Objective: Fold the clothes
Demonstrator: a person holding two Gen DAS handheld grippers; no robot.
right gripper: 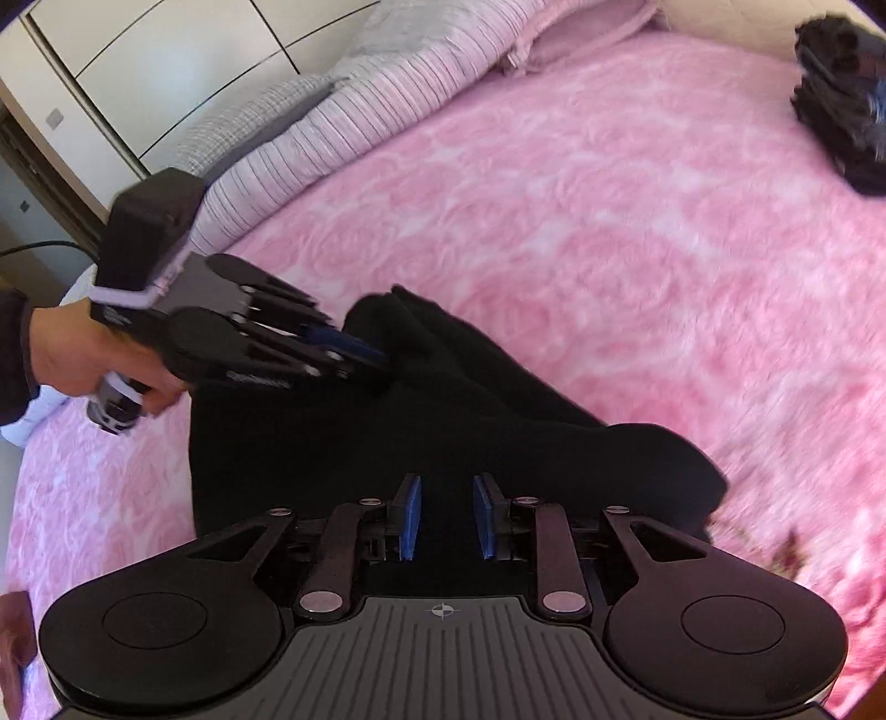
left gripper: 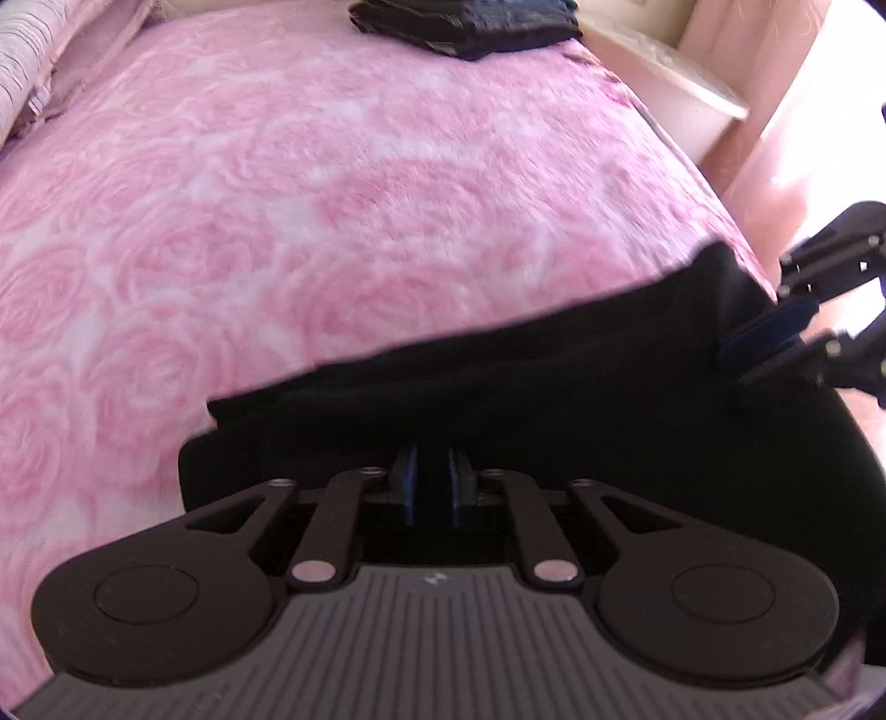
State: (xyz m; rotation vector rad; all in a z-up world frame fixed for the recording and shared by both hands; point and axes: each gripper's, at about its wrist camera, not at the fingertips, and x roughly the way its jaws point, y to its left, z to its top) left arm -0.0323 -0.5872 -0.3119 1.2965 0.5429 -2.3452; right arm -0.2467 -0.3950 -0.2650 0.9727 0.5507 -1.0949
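Observation:
A black garment lies crumpled on the pink rose-patterned blanket near the bed's near edge. My left gripper sits low over it, blue pads nearly together with black cloth between them. In the right wrist view the left gripper pinches a raised fold of the garment; a hand holds it. My right gripper hovers over the garment's near part, its pads apart and not pressing on anything. The right gripper also shows at the garment's right corner.
A stack of folded dark clothes rests at the far end of the bed. Striped pillows line one side, with a white wardrobe behind. A pale nightstand stands beside the bed's far corner.

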